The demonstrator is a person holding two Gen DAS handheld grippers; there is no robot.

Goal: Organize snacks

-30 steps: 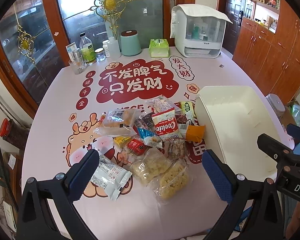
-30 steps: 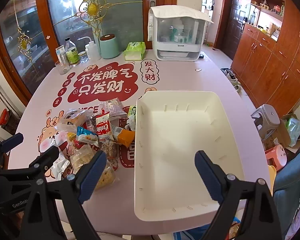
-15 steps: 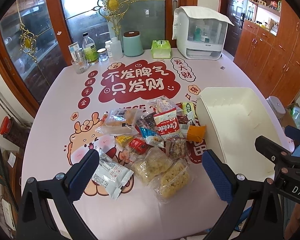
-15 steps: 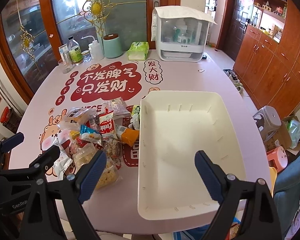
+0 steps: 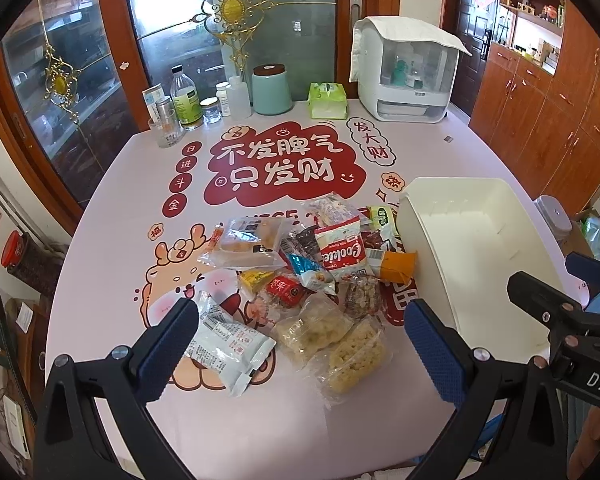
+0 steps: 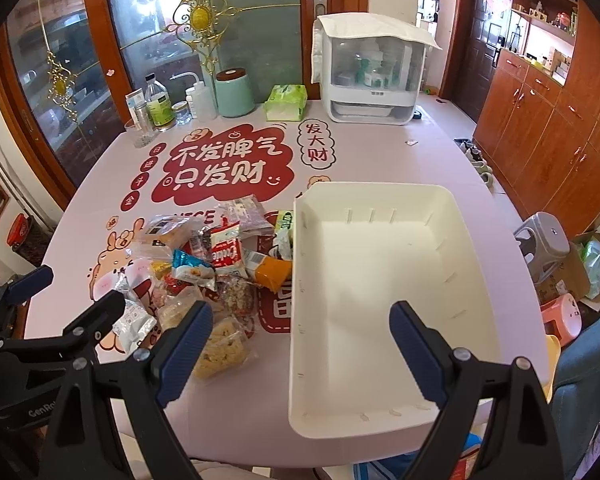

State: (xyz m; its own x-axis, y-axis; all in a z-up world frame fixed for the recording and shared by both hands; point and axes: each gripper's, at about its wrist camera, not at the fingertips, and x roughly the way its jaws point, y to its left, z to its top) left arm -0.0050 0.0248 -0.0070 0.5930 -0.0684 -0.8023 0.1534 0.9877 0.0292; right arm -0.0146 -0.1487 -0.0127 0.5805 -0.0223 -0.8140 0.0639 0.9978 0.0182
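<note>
Left gripper hovers over near table edge, jaws spread, holding nothing. Right gripper likewise agape above white bin near rim. Snack pile left of bin, orange packet touching bin wall. Pink tablecloth bare before pile.

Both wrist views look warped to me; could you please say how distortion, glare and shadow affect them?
Left wrist view: fisheye bends the table edges, and the glass door is washed out. Right wrist view: same curvature, dark corners, and a soft shadow inside the white bin.
</note>
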